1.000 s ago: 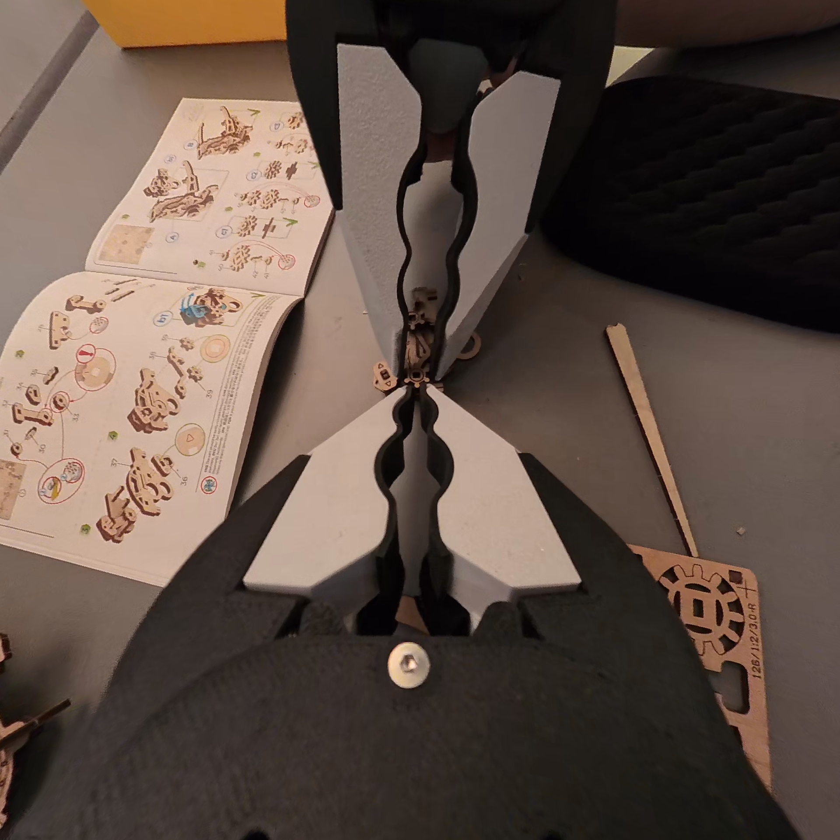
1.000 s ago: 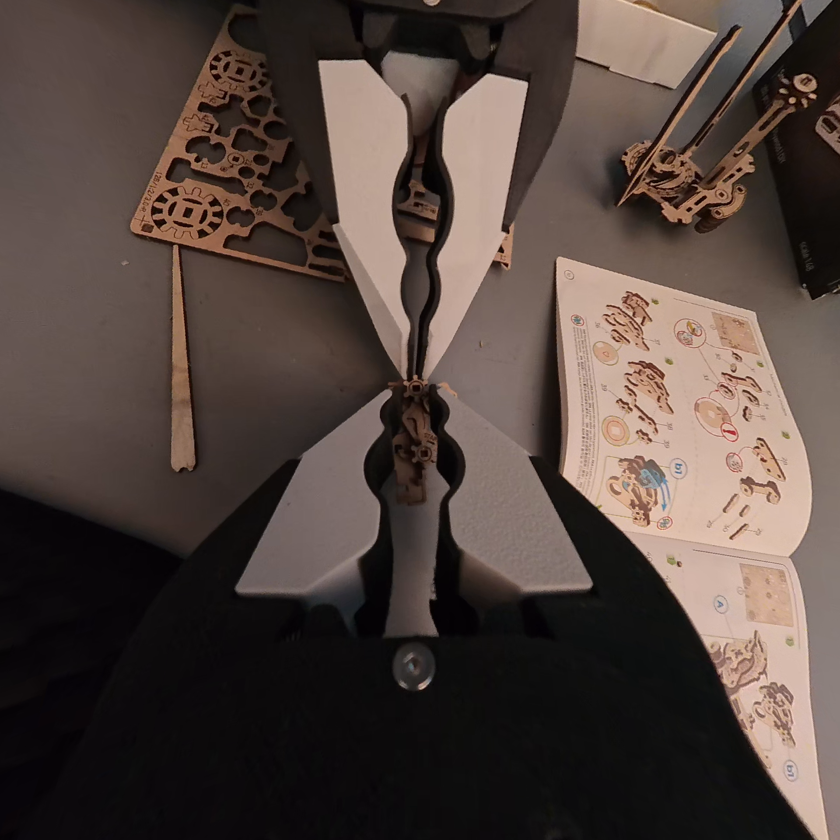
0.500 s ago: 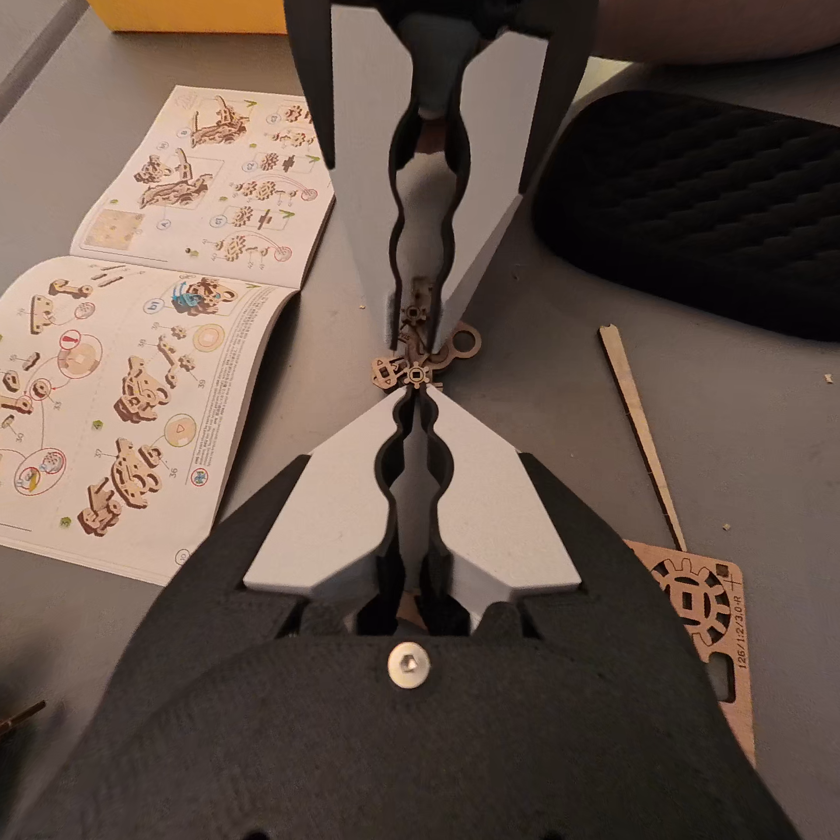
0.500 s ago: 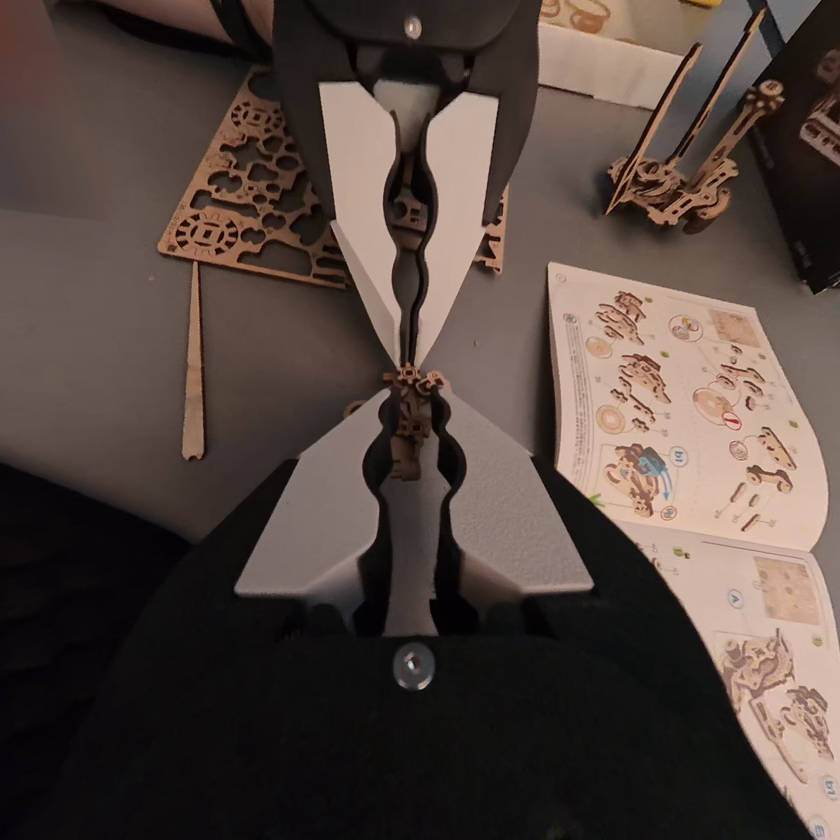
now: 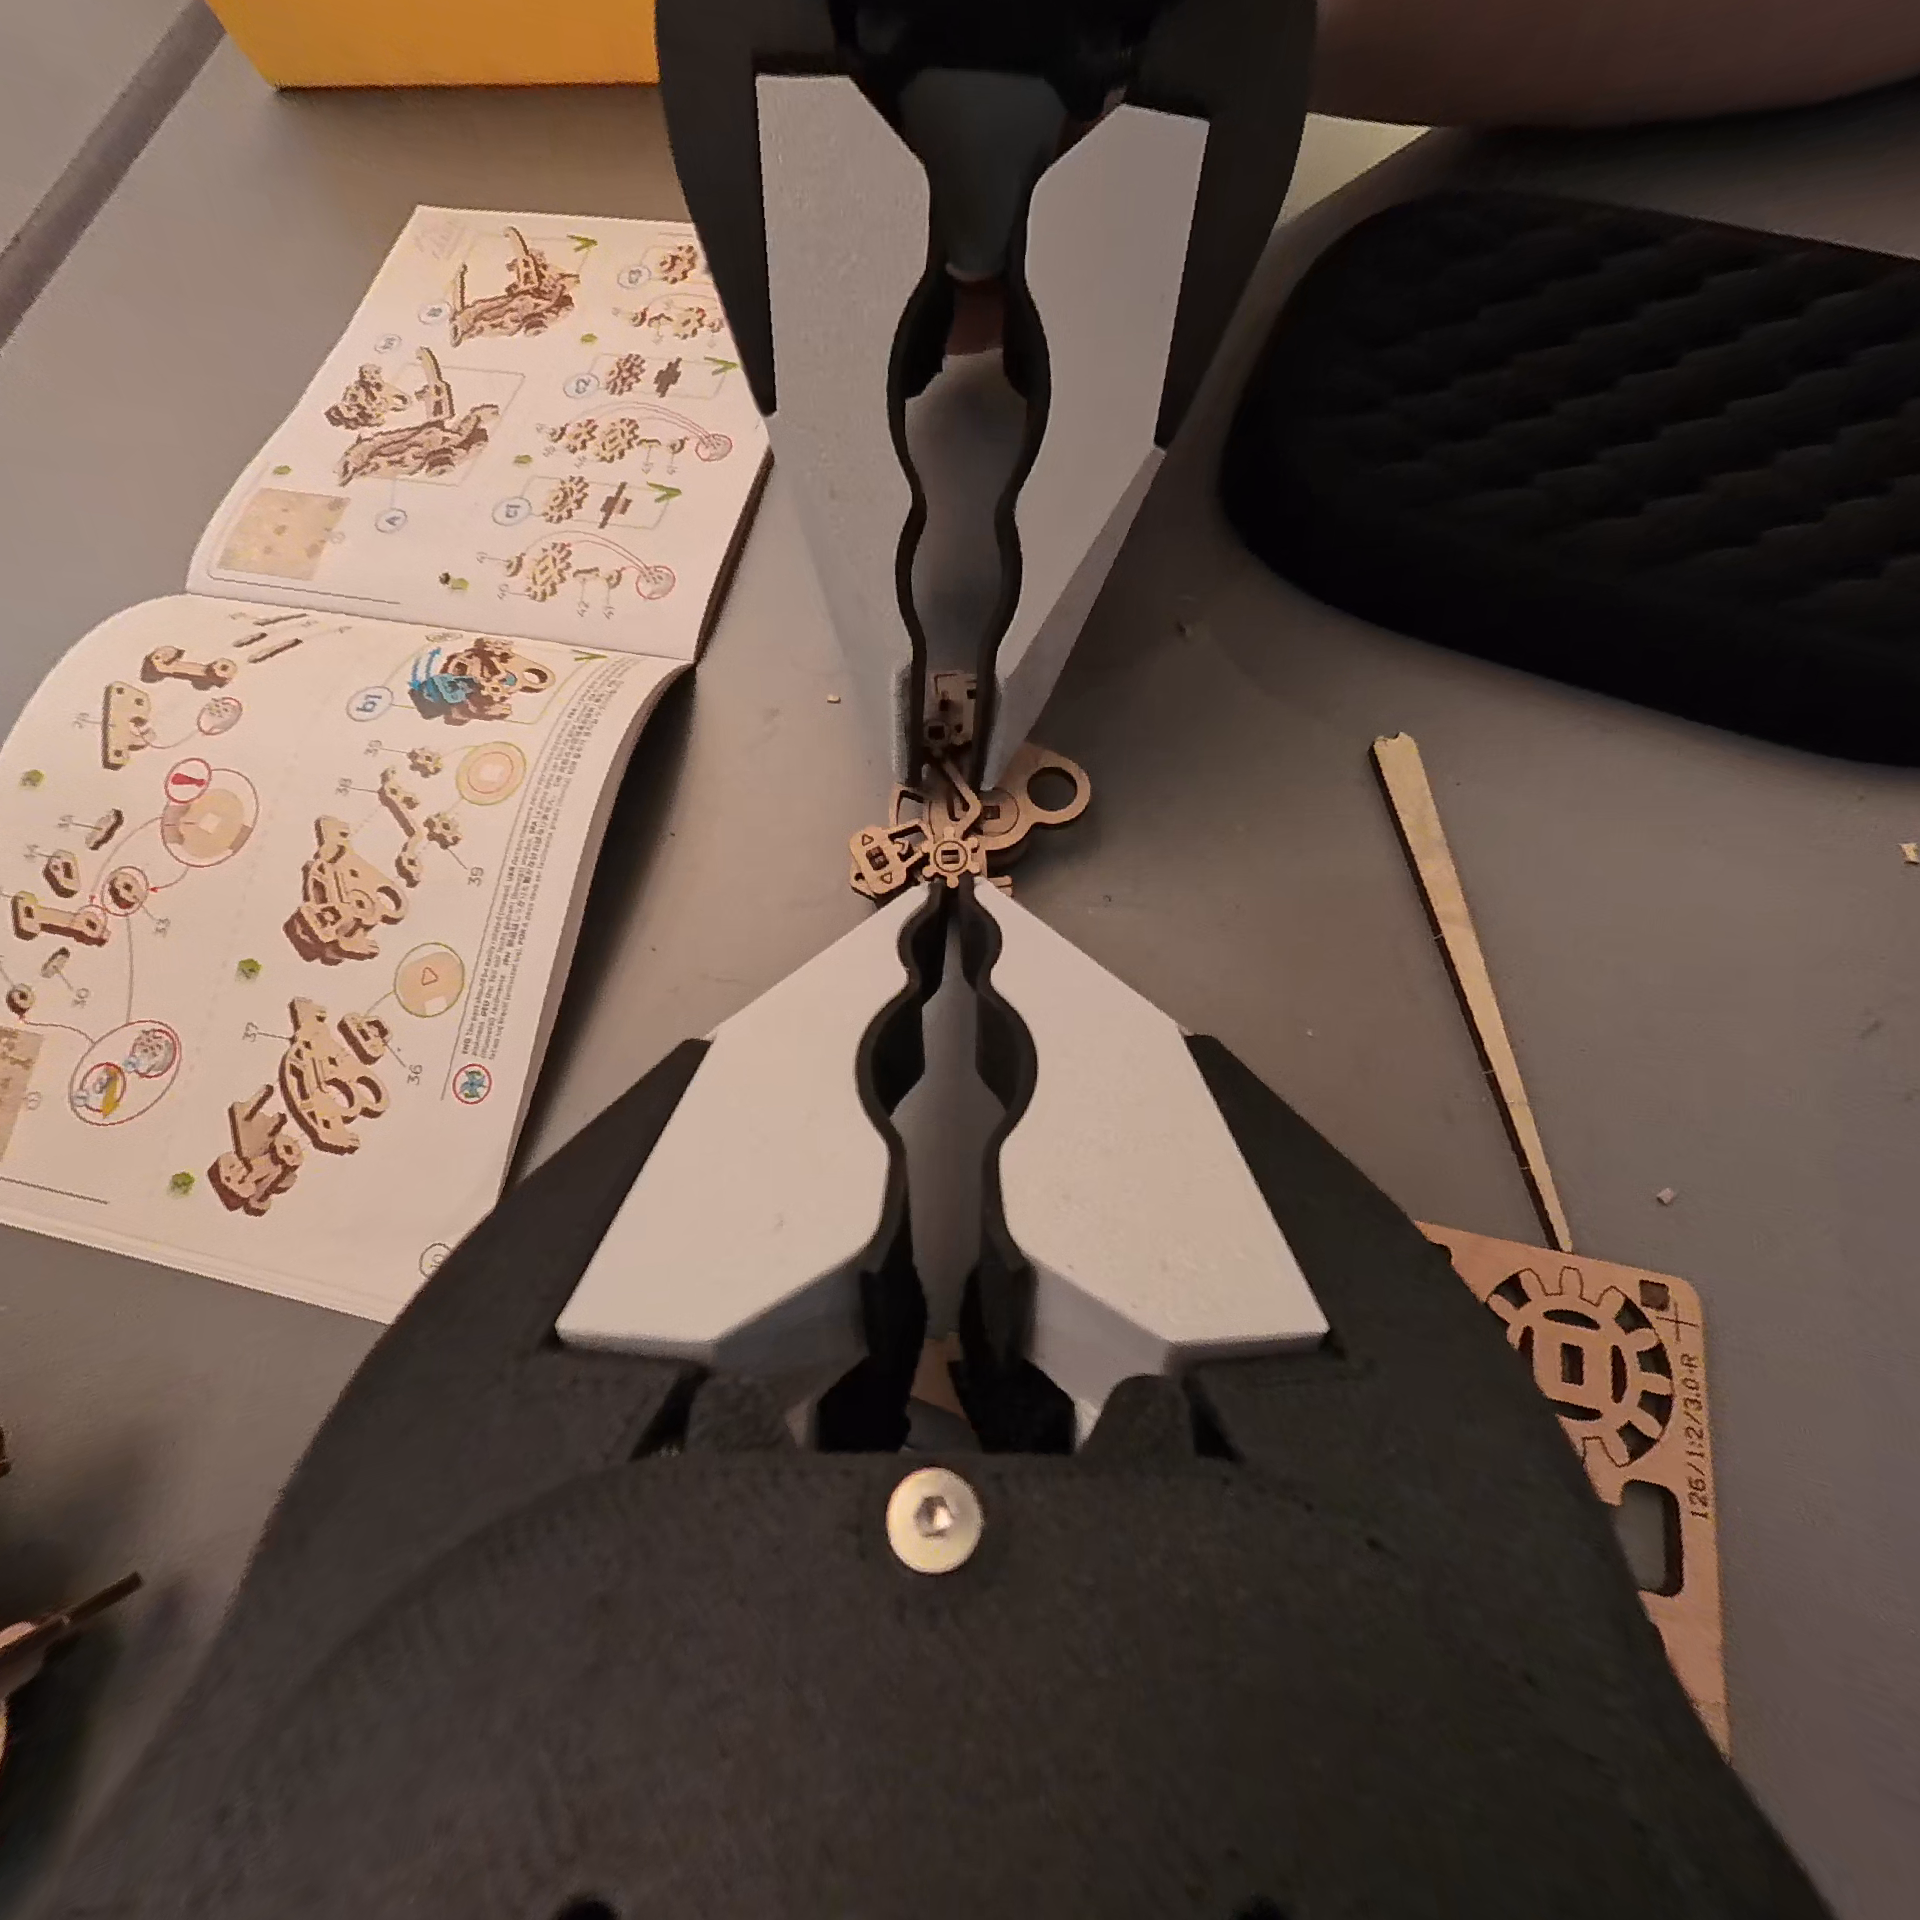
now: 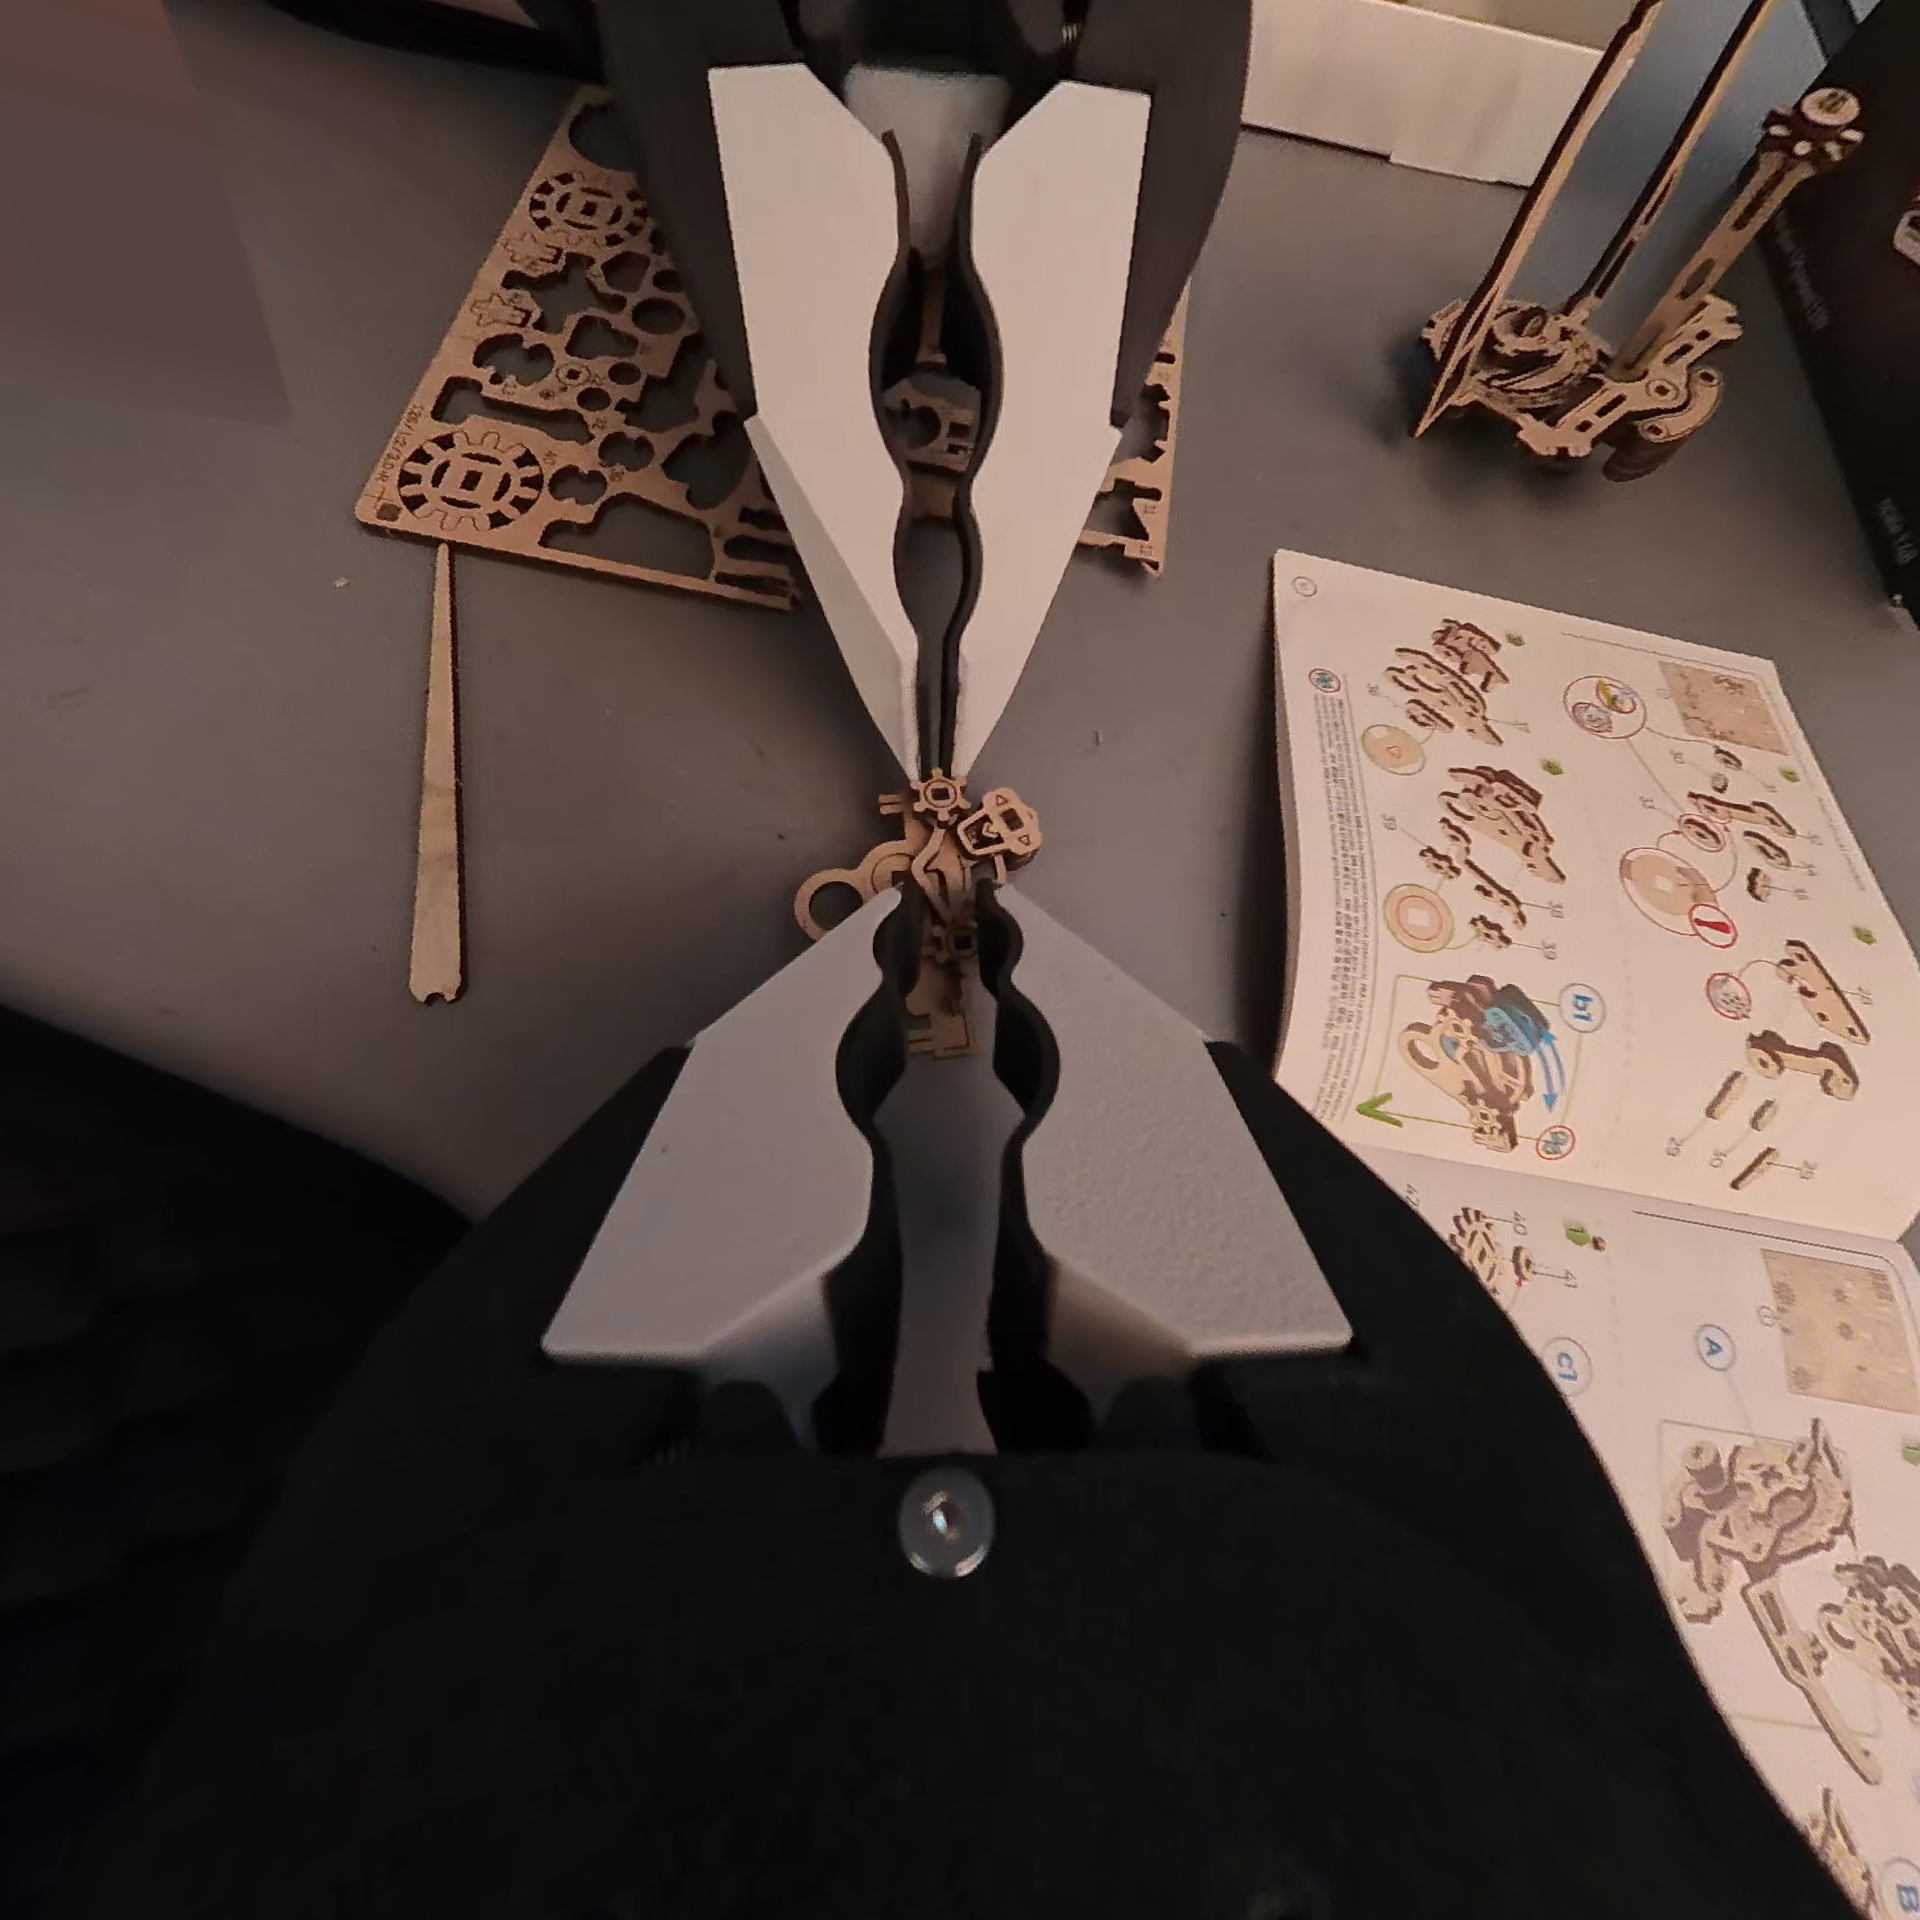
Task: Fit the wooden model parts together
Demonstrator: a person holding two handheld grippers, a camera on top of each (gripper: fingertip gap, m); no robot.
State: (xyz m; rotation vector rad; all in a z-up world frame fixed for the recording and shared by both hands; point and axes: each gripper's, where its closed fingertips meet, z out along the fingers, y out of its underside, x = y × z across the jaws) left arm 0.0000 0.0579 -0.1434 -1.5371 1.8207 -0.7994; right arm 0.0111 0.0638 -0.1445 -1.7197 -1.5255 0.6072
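My left gripper (image 5: pixel 948 896) is shut on a small wooden gear (image 5: pixel 951 854), pinched at its very tips. My right gripper (image 6: pixel 940 902) is shut on a small wooden model assembly (image 6: pixel 940 982) with a ring-shaped end (image 6: pixel 828 896). The two grippers meet tip to tip above the grey table. The gear (image 6: pixel 938 795) touches the front of the assembly. In the left wrist view the assembly (image 5: pixel 1023 805) spreads out just beyond my fingertips, and the right gripper (image 5: pixel 951 727) reaches in from the top. In the right wrist view the left gripper (image 6: pixel 940 764) reaches in from the top.
An open instruction booklet (image 5: pixel 343 727) lies left of the grippers. A wooden part sheet (image 6: pixel 582 416) and a thin wooden stick (image 6: pixel 436 790) lie on the table (image 5: pixel 1558 935). A black padded mat (image 5: pixel 1600 468) and a yellow box (image 5: pixel 447 42) are farther off. A built wooden model (image 6: pixel 1579 353) stands at the right.
The assembly in my right gripper has turned, so its flat side and ring end now show. The gear stays against it. Both grippers remain shut, tip to tip.
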